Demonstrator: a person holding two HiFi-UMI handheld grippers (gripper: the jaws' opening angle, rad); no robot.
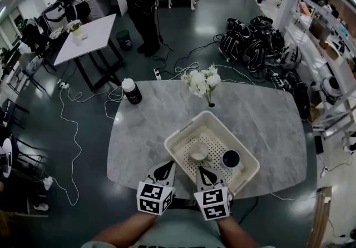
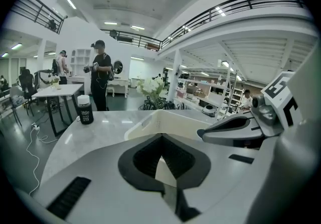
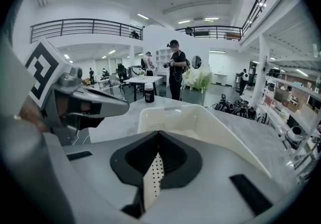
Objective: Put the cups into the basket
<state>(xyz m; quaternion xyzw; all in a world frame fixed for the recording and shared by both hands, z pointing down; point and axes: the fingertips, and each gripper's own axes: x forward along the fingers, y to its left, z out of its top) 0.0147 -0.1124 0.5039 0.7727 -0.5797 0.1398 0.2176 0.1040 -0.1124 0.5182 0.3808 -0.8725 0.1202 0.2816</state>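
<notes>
Inspection of the grey marble-patterned table (image 1: pixel 267 124), head view, left to right.

1. A black cylindrical jar with a white lid (image 1: pixel 131 90) stands upright at the table's 10 o'clock, well apart from everything else on it.

2. Your left gripper (image 1: pixel 167 168) is over the table's near edge at 6 o'clock, just outside the basket's 8 o'clock corner. In the left gripper view its jaws stand together at the tips. Nothing is held between them.

3. The cream rectangular plastic basket with a perforated floor (image 1: pixel 183 137) sits turned at an angle between the table's centre and its 5 o'clock edge. Both cups are inside it.

4. A pale cream cup (image 1: pixel 198 153) stands upright on the perforated floor, toward the basket's 9 o'clock side.

5. A small vase of white flowers (image 1: pixel 202 82) stands at the table's 12 o'clock, beyond the basket and apart from it.

6. Your right gripper (image 1: pixel 203 173) reaches over the basket's near rim at 6 o'clock and points toward the cream cup. Whether it touches the cup, you cannot tell here. In the right gripper view its jaws are closed tip to tip and grip nothing. Only the perforated floor shows through the slit behind the pads.

7. A dark blue cup (image 1: pixel 230 159) stands upright at the basket's 3 o'clock side, near the cream cup.
</notes>
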